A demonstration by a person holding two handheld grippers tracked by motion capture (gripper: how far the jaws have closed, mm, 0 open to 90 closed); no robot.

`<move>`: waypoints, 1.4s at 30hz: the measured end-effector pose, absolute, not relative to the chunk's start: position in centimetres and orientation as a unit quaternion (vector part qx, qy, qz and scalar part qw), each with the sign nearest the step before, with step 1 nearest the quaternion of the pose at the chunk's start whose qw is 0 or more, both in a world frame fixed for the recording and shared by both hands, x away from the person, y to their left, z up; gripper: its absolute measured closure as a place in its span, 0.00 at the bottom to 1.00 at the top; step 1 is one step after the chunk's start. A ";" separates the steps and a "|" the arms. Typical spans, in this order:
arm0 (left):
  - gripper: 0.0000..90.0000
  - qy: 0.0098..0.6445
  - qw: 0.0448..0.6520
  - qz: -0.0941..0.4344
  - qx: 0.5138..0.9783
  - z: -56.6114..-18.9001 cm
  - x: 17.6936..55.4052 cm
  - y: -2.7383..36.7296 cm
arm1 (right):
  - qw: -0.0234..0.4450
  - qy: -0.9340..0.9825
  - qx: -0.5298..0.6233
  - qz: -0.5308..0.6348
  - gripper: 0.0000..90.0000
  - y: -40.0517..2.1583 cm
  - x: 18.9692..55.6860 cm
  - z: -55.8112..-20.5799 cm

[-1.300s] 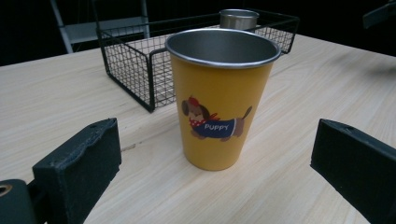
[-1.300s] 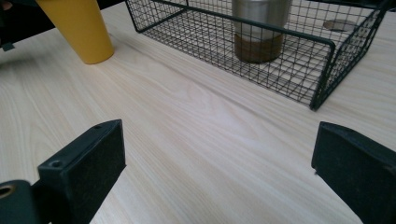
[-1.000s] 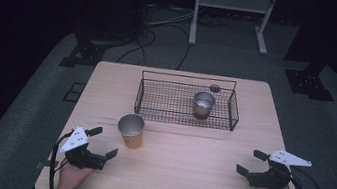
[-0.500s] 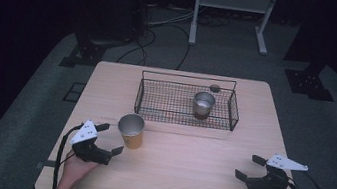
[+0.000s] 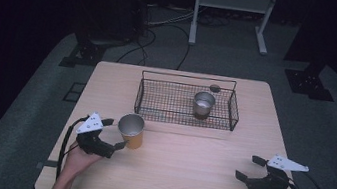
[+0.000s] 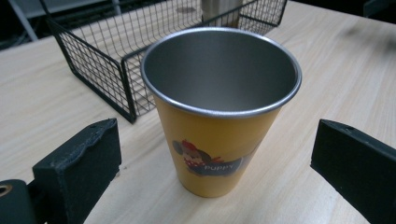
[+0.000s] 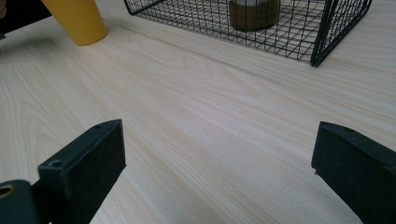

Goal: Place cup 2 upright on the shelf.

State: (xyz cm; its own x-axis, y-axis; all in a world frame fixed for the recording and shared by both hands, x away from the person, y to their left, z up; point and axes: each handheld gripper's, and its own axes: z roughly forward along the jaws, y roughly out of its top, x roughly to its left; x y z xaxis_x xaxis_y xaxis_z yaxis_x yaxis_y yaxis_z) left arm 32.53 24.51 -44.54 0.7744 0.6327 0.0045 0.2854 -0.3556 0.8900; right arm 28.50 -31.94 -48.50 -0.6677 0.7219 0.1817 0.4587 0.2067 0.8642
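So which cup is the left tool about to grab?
Find the wire basket on the wooden table. Just outside its near left corner stands a cup, between the open left tool. It is yellow with a cartoon puppy, unlike the plain metal cup inside the basket.

We see a wire basket (image 5: 185,102) at the far middle of the worktop (image 5: 185,173). A small cup (image 5: 203,104) stands in its right part. Another cup (image 5: 131,130) stands on the worktop, near the basket's left corner. The left gripper (image 5: 112,134) sits just left of it, the right gripper (image 5: 248,168) far right.
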 end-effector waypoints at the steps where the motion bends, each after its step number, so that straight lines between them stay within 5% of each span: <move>1: 0.01 0.285 0.488 0.174 0.806 -44.6 32.6 24.5 | 0.133 0.766 0.386 0.497 0.02 -31.9 28.5 -48.5; 42: 0.06 0.271 0.458 0.149 0.833 -44.5 35.6 21.3 | 0.108 0.764 0.376 0.513 0.07 -32.1 28.2 -48.6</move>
State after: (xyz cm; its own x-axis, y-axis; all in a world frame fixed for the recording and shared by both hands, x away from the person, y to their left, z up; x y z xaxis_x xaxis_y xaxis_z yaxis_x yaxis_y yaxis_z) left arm 35.63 21.26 -44.46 0.8083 0.5888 0.0004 0.3147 -0.4326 0.8449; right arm 28.18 -32.09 -48.58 -0.6943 0.6848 0.2214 0.4640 0.1908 0.8650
